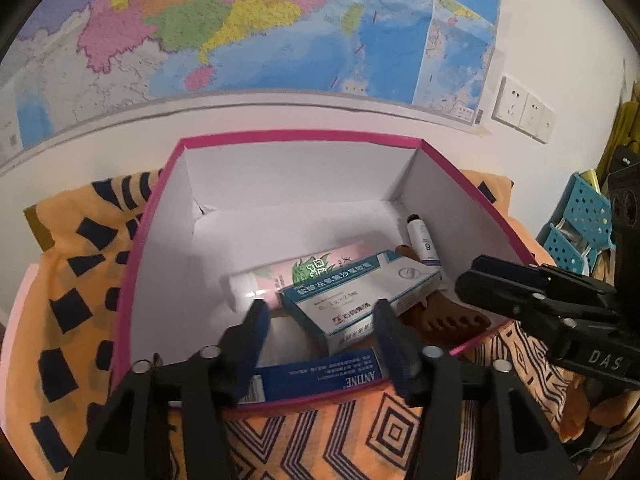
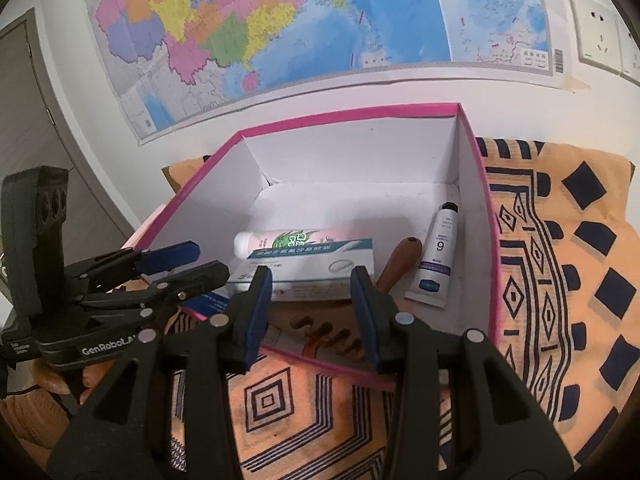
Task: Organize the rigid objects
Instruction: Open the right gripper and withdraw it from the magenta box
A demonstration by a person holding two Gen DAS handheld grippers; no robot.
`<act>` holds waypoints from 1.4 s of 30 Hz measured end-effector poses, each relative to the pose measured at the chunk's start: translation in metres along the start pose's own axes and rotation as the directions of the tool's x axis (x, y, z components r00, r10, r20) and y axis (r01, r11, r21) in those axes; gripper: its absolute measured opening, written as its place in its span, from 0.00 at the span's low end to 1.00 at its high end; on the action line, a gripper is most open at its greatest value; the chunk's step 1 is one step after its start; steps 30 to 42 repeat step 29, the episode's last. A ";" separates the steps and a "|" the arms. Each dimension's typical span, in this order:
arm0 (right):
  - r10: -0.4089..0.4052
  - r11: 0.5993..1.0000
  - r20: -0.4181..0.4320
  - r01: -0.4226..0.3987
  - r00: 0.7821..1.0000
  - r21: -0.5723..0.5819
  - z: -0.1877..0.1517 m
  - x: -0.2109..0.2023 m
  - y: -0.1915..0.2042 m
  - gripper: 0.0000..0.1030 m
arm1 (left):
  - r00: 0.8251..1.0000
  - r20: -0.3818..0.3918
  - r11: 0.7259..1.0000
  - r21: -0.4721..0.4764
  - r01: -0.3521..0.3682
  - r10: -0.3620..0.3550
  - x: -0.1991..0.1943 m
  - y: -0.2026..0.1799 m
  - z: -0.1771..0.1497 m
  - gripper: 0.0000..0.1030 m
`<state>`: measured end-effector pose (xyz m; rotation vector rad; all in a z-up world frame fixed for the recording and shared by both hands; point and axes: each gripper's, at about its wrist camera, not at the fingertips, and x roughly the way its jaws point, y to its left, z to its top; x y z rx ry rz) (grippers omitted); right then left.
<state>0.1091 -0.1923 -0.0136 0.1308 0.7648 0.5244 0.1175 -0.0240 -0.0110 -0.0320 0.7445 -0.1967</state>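
A pink-rimmed white box [image 1: 304, 140] [image 2: 360, 114] stands on an orange patterned cloth. Inside lie a teal-and-white medicine carton [image 1: 360, 292] [image 2: 308, 268], a pink tube [image 1: 280, 276] [image 2: 280, 240], a small white tube marked 6 [image 1: 422, 240] [image 2: 436, 256], a brown wooden comb [image 1: 444, 320] [image 2: 400, 260] and a blue carton [image 1: 320, 380] at the near wall. My left gripper [image 1: 320, 320] is open and empty over the box's near edge. My right gripper [image 2: 312, 284] is open and empty at the near rim, right of the left one [image 2: 192, 260].
The orange and black cloth [image 1: 72, 280] [image 2: 580, 260] covers the surface around the box. A map [image 1: 240, 20] hangs on the wall behind. Blue perforated baskets [image 1: 580, 216] stand at the right. Wall sockets [image 1: 520, 108] sit beside the map. A grey door [image 2: 24, 120] is at the left.
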 end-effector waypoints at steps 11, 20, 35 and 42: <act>-0.091 0.991 0.141 0.104 0.986 -0.088 -0.050 -0.052 0.033 1.00 | 0.979 0.128 0.987 -0.003 -0.159 0.158 -0.050 -0.003 -0.036 1.00; -0.182 0.977 0.163 0.197 0.970 -0.083 -0.091 -0.065 0.040 1.00 | 0.957 0.116 0.964 0.005 -0.267 0.264 -0.065 -0.011 -0.073 1.00; -0.179 0.978 0.134 0.191 0.975 -0.081 -0.111 -0.064 0.048 1.00 | 0.961 0.081 0.964 0.000 -0.265 0.264 -0.068 -0.019 -0.094 1.00; -0.179 0.978 0.134 0.191 0.975 -0.081 -0.111 -0.064 0.048 1.00 | 0.961 0.081 0.964 0.000 -0.265 0.264 -0.068 -0.019 -0.094 1.00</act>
